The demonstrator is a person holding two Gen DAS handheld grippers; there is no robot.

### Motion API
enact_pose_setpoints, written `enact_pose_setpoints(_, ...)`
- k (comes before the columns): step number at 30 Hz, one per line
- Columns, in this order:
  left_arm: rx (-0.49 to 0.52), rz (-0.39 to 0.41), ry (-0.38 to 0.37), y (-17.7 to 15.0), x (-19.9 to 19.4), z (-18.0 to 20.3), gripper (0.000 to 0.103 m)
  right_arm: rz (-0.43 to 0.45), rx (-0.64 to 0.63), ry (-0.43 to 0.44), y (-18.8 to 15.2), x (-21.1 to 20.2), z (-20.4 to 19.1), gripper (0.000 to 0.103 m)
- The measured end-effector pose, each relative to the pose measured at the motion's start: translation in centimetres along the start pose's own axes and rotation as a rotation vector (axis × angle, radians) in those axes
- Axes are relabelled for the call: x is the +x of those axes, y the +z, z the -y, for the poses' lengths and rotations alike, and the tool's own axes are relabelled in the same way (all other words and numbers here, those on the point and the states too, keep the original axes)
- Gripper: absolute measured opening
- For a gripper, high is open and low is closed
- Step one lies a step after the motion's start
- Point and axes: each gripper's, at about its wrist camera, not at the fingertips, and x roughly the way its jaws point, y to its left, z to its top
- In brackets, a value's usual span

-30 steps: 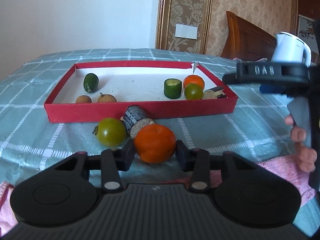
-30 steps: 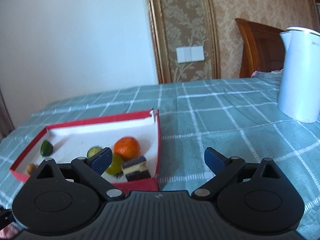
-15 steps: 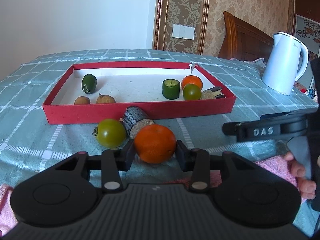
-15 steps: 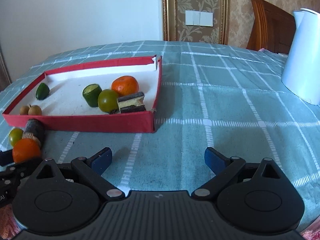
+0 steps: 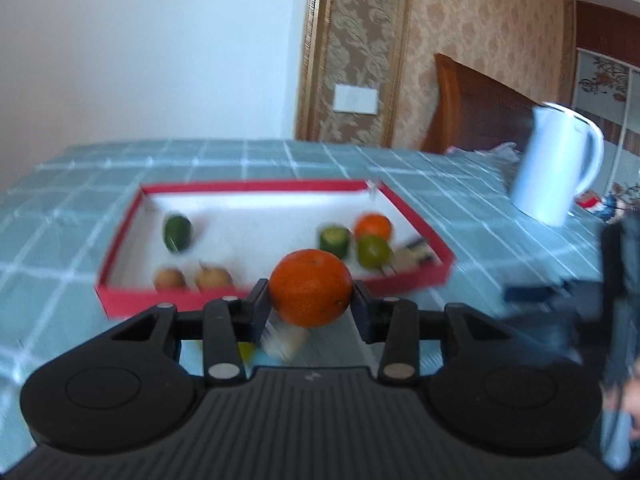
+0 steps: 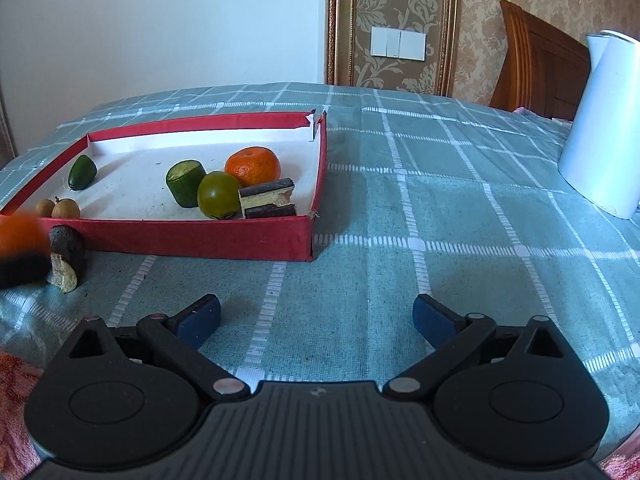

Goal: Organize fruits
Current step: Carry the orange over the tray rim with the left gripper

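Observation:
My left gripper (image 5: 311,300) is shut on an orange (image 5: 310,288) and holds it above the cloth, in front of the red tray's (image 5: 256,294) near wall. The orange also shows blurred at the left edge of the right wrist view (image 6: 18,230). The red tray (image 6: 200,236) holds another orange (image 6: 253,165), a green round fruit (image 6: 218,194), a cut green piece (image 6: 184,178), a dark green fruit (image 6: 82,172), two small brown fruits (image 6: 60,208) and a layered brown block (image 6: 268,199). My right gripper (image 6: 316,320) is open and empty above the cloth.
A dark bark-covered cut piece (image 6: 66,258) lies on the checked cloth in front of the tray. A white kettle (image 6: 604,120) stands at the right. A wooden headboard (image 6: 536,72) is behind the table. Pink cloth (image 6: 16,400) lies at the near left edge.
My left gripper has lifted the orange off the cloth toward the tray; the green fruit and bark piece stay below. My right gripper has lowered toward the cloth, still open.

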Motion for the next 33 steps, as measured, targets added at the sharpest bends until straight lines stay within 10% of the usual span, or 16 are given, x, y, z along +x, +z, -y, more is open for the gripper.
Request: enact_pose_setpoints(33,0.02,-0.192,0.168,5.0,14.7,-5.7,0.04,-0.002,0.011,0.006,-0.1,0.1,0.0,0.103)
